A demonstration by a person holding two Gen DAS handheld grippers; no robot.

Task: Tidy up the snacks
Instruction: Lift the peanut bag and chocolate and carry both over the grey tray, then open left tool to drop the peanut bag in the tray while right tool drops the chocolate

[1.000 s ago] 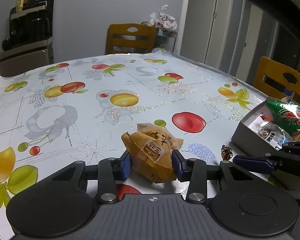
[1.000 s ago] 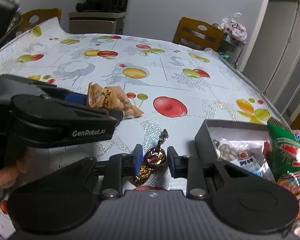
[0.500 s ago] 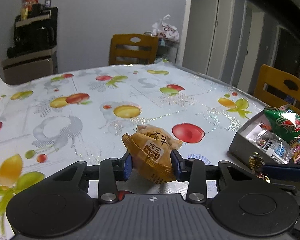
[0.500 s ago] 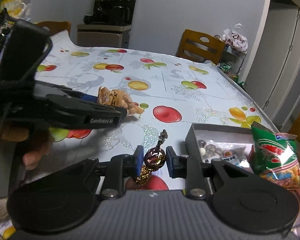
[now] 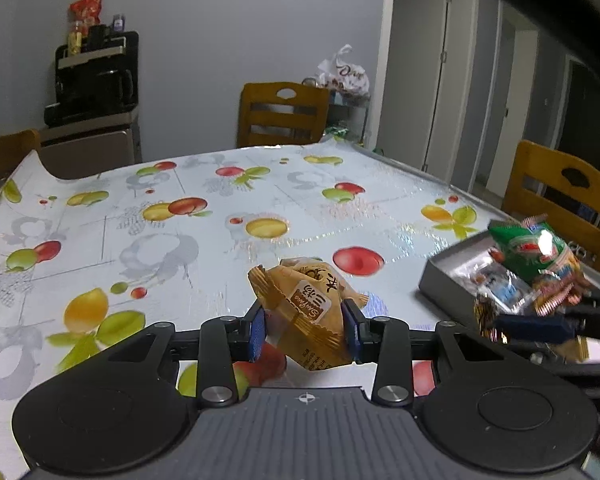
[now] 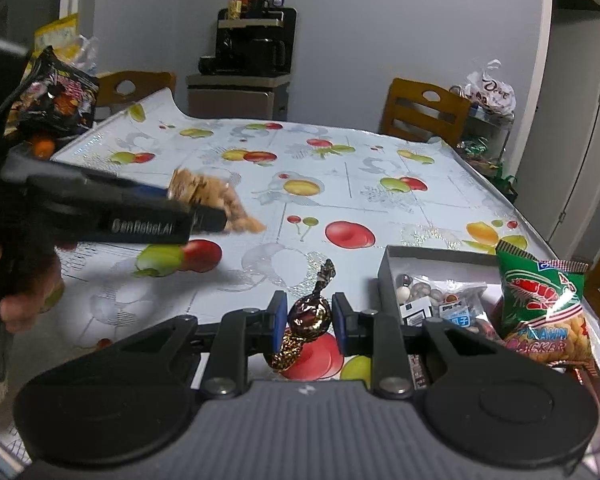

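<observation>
Right wrist view, left to right: left gripper (image 6: 204,216) at mid left clamping an orange snack packet (image 6: 214,198) aloft, right gripper (image 6: 307,320) at lower centre pinching a foil candy (image 6: 309,314), grey box (image 6: 388,276) at lower right; transport step, next a carry over its rim.

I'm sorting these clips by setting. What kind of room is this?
Probably a home dining room: a table under a fruit-print cloth, wooden dining chairs around it, and a coffee maker on a cabinet by the wall. Each gripper holds a snack.
</observation>
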